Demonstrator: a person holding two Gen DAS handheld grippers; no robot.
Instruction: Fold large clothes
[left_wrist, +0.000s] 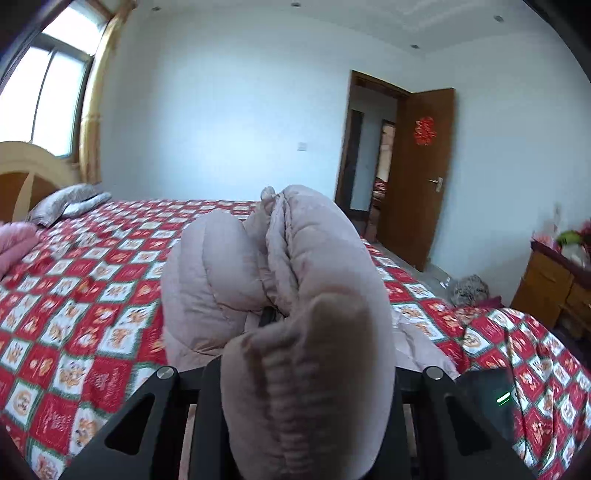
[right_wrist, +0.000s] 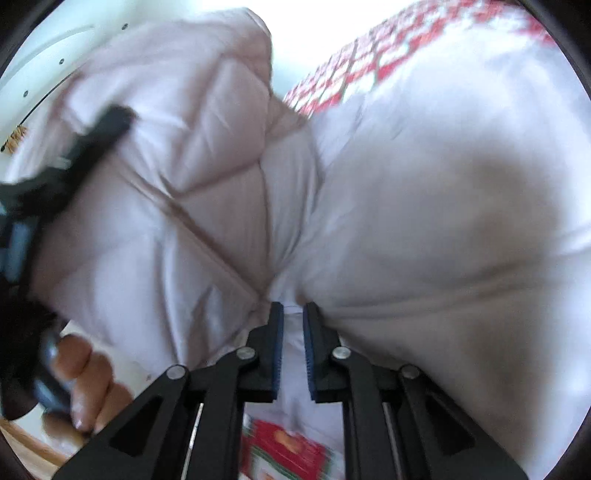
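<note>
Both wrist views, jacket lifted over the bed. My left gripper (left_wrist: 295, 376) has its jaws nearly hidden under a thick fold of the pale pink padded jacket (left_wrist: 266, 266); the fabric bulges up between them and runs away toward 12 o'clock, so I read them as closed narrow on that fold. In the right wrist view my right gripper (right_wrist: 293, 354) has its jaws narrow, blue pads (right_wrist: 280, 354) pinching a thin edge of the jacket (right_wrist: 424, 221), whose quilted bulk fills the frame from 9 through 3 o'clock. The left gripper (right_wrist: 92, 129) shows there at 10 o'clock, blurred, against the jacket's far side, with the person's hand (right_wrist: 85, 384) at 8 o'clock. I judge the jacket's long axis to run between the two grips, both hands equally engaged, so the coming fold turns on bringing one grip across to the other above the bed (left_wrist: 92, 295), which lies below and toward 9 o'clock of the left jaws. No brand or label is legible on the jacket; the red ornament on the door (left_wrist: 424, 131) looks like a character, but I cannot read it.
</note>
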